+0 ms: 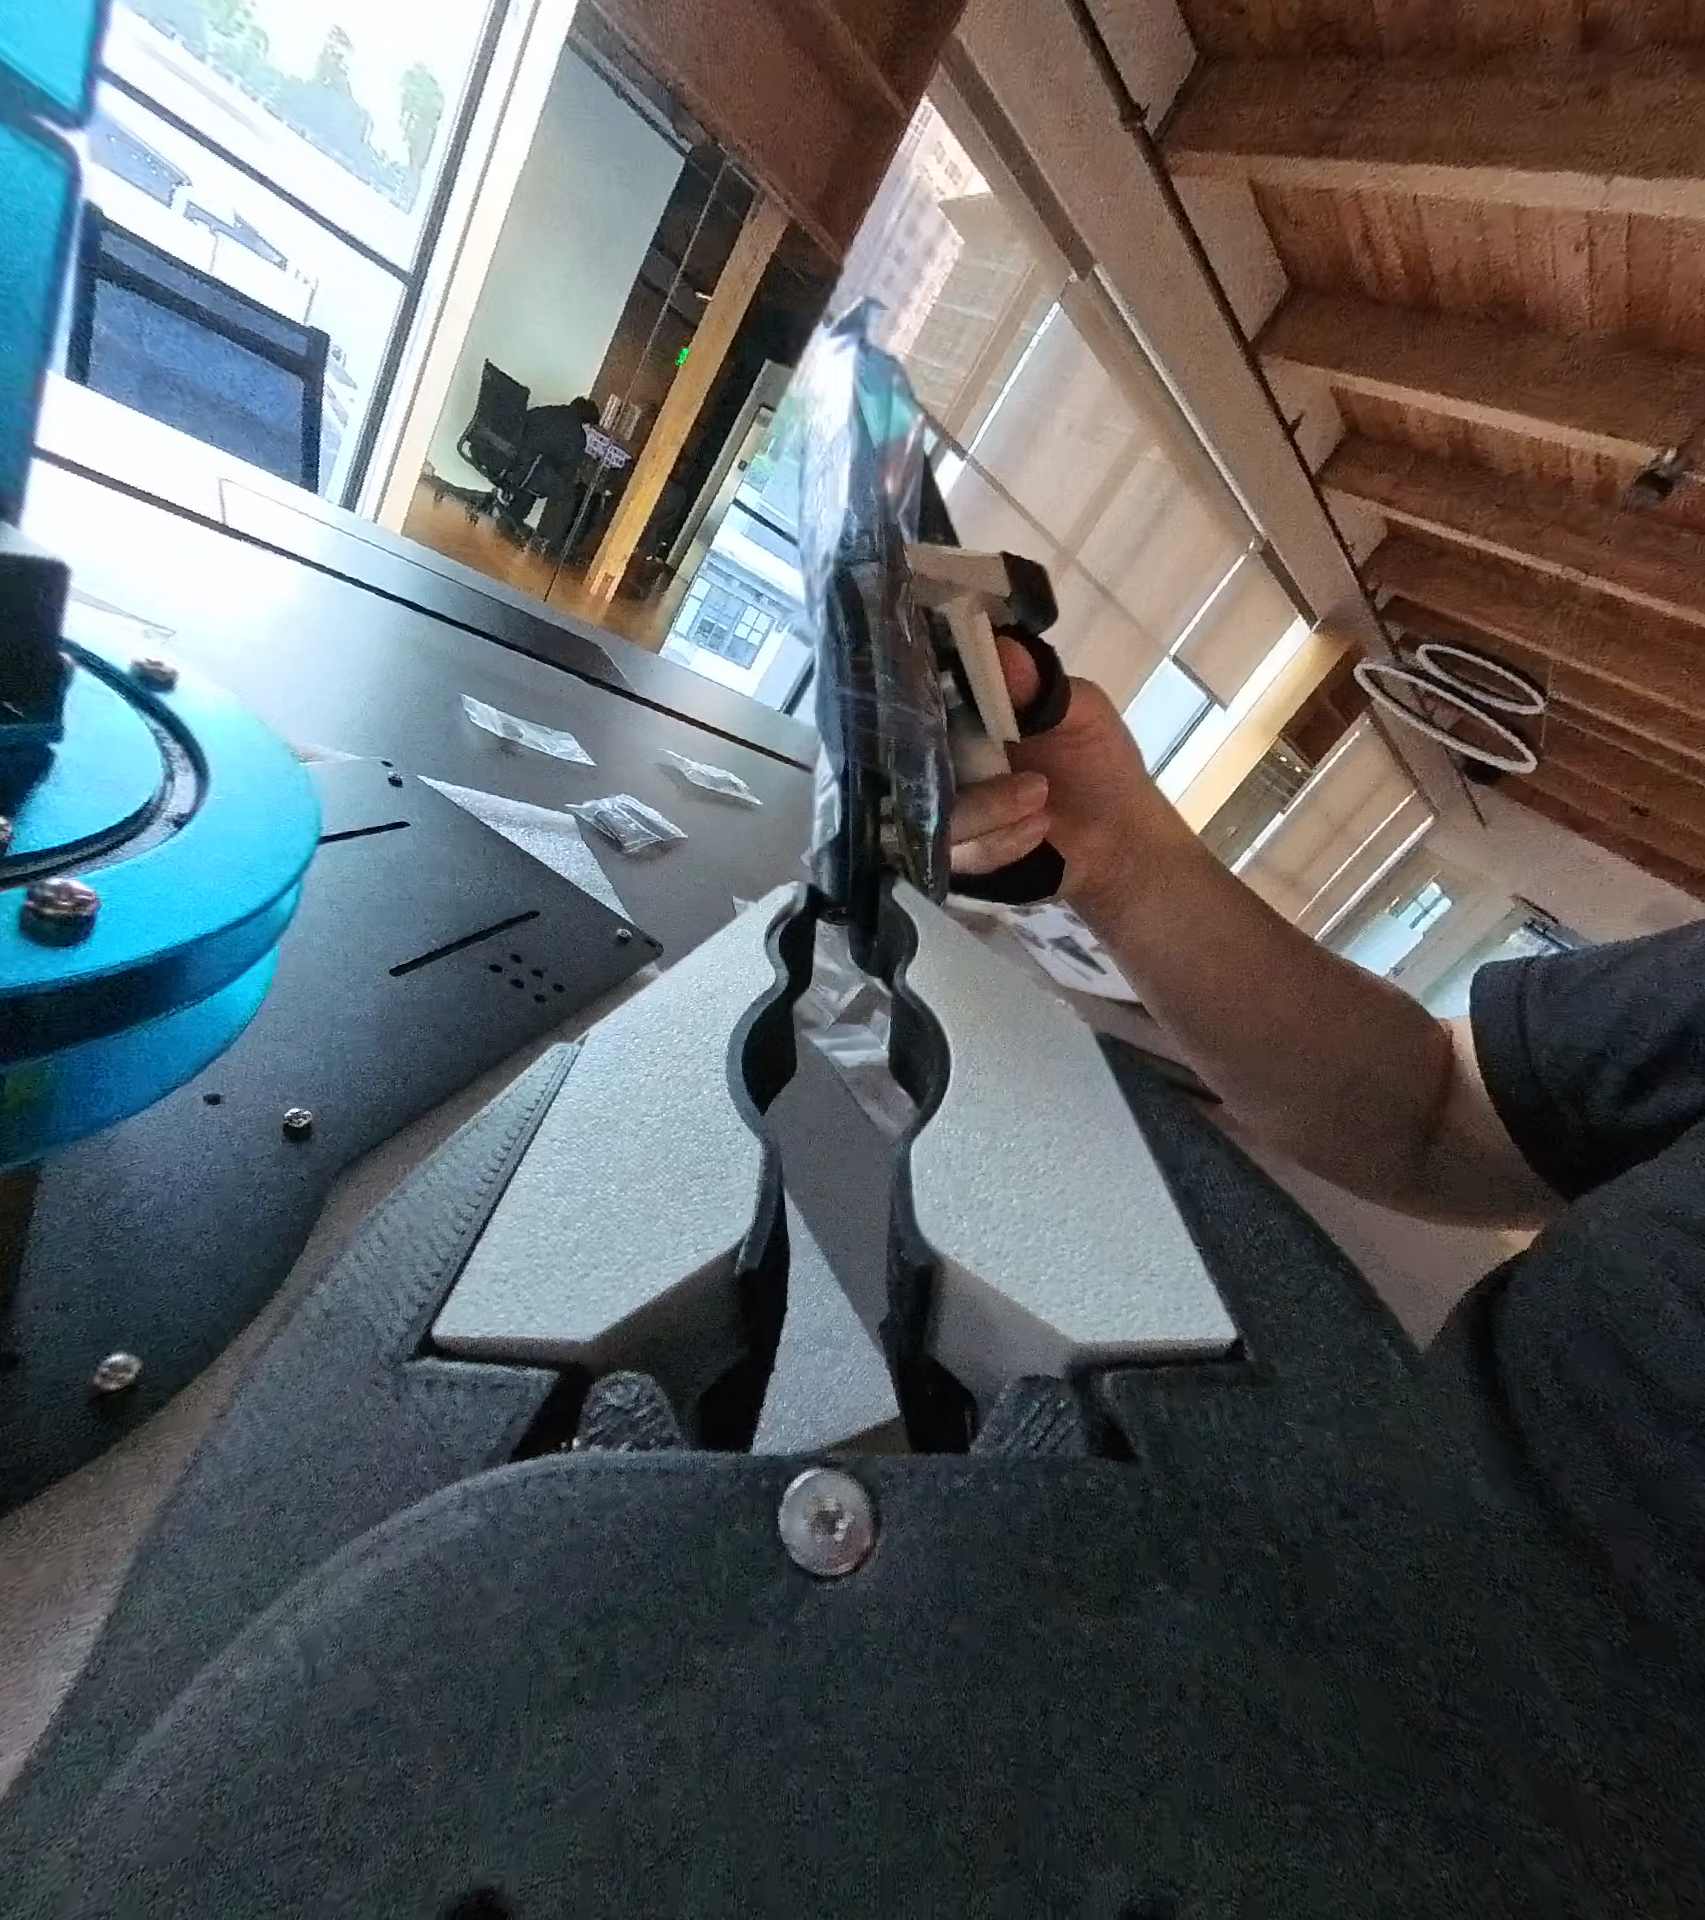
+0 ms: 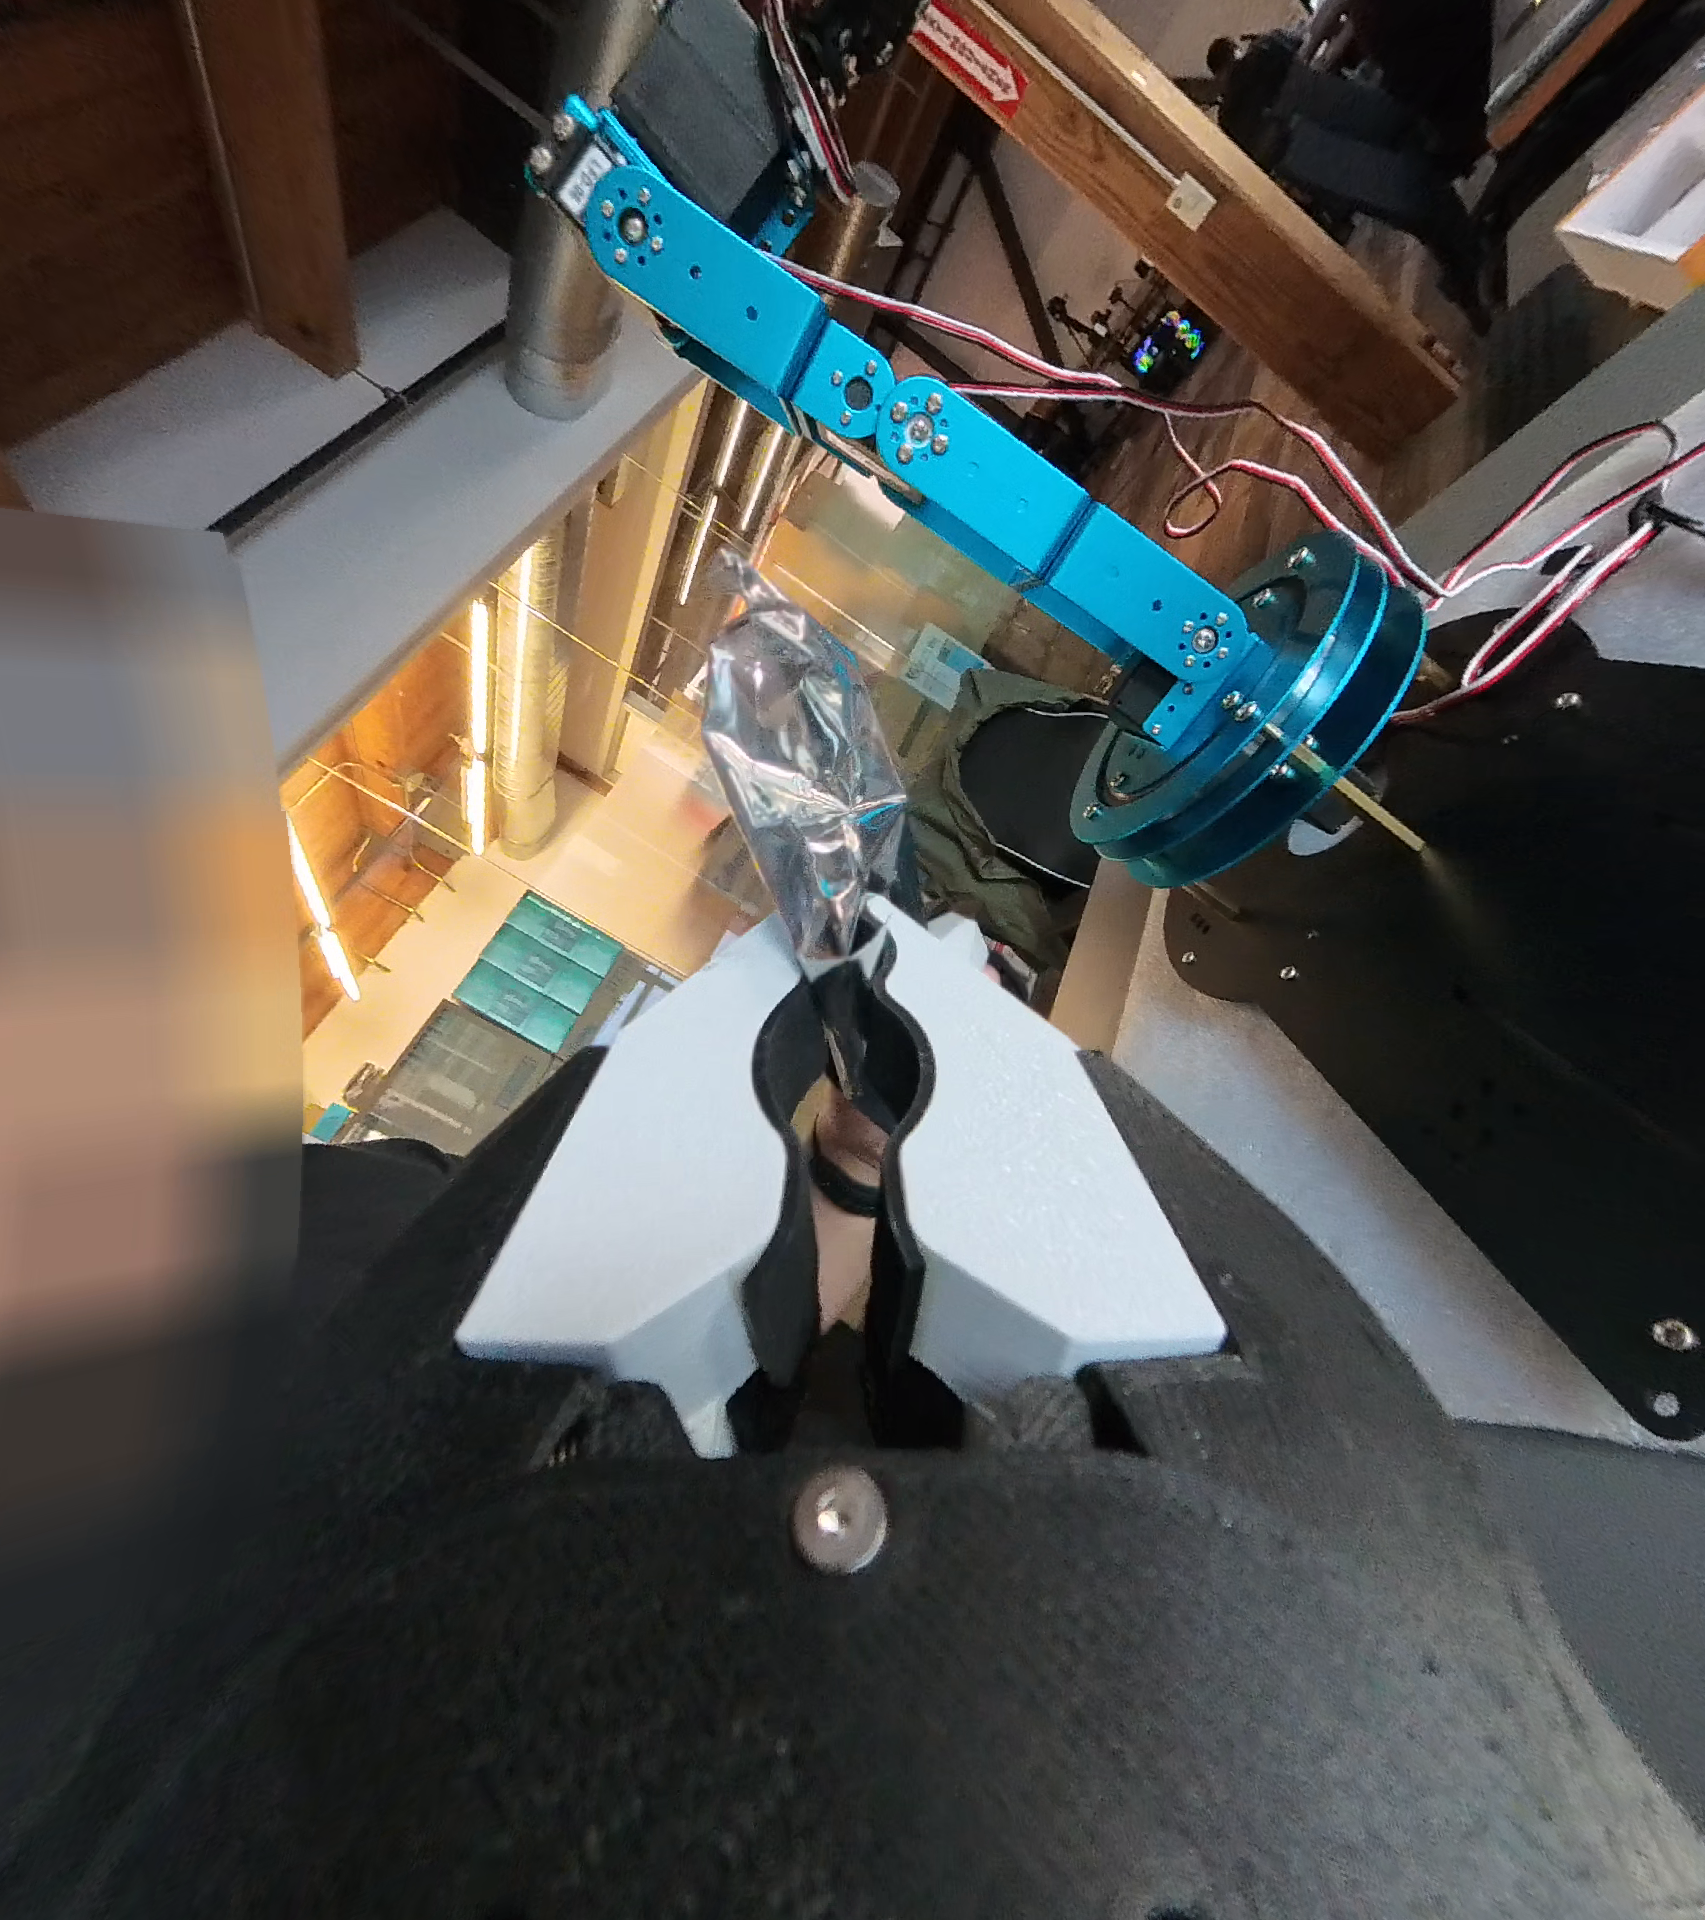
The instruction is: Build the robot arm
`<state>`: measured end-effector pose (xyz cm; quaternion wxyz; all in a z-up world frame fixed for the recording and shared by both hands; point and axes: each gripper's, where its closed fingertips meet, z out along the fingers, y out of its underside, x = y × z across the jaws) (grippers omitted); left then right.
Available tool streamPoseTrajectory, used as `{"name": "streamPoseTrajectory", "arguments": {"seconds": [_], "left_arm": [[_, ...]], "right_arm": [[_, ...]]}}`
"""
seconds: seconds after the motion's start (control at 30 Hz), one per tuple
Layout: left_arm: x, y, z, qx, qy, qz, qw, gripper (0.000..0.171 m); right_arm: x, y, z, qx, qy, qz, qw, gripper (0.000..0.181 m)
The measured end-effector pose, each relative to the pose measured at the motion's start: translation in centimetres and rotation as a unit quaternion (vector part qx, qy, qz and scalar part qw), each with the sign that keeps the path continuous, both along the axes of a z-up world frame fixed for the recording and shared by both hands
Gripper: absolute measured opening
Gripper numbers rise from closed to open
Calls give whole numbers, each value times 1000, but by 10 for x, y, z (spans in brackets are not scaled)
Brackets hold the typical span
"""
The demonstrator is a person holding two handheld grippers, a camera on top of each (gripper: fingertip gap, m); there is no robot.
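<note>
My left tongs (image 1: 843, 914) are closed on the bottom edge of a clear plastic bag (image 1: 863, 623) with dark parts inside. My right tongs (image 2: 843, 961) are pinched tight on the other end of the same bag (image 2: 801, 769), which looks silvery and crinkled from that side. The bag hangs in the air between both tongs, above the table (image 1: 412, 665). My right hand (image 1: 1045, 790) shows behind the bag in the left view. Blue robot arm (image 2: 931, 436) on a round blue base (image 1: 100, 831) stands just beside, on a black plate (image 1: 474, 935). Small clear packets (image 1: 624, 821) lie on the table further out.
</note>
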<state>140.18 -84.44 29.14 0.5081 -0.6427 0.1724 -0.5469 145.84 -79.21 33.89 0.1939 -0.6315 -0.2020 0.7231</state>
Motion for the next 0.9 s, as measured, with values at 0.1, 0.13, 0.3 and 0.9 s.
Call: {"name": "streamPoseTrajectory", "arguments": {"seconds": [0.1, 0.13, 0.3, 0.9], "left_arm": [[-3, 1, -2, 1, 17, 4, 1000, 9], [-2, 1, -2, 3, 17, 6, 1000, 9], [-7, 6, 2, -13, -26, 29, 999, 9], [-9, 5, 0, -22, -70, 55, 996, 9]], "right_arm": [[-1, 2, -6, 4, -16, -8, 1000, 0], [-2, 3, -6, 3, -12, -12, 1000, 0], [-10, 0, -12, 58, -49, -36, 996, 17], [-27, -57, -56, 89, -161, 106, 977, 0]]}}
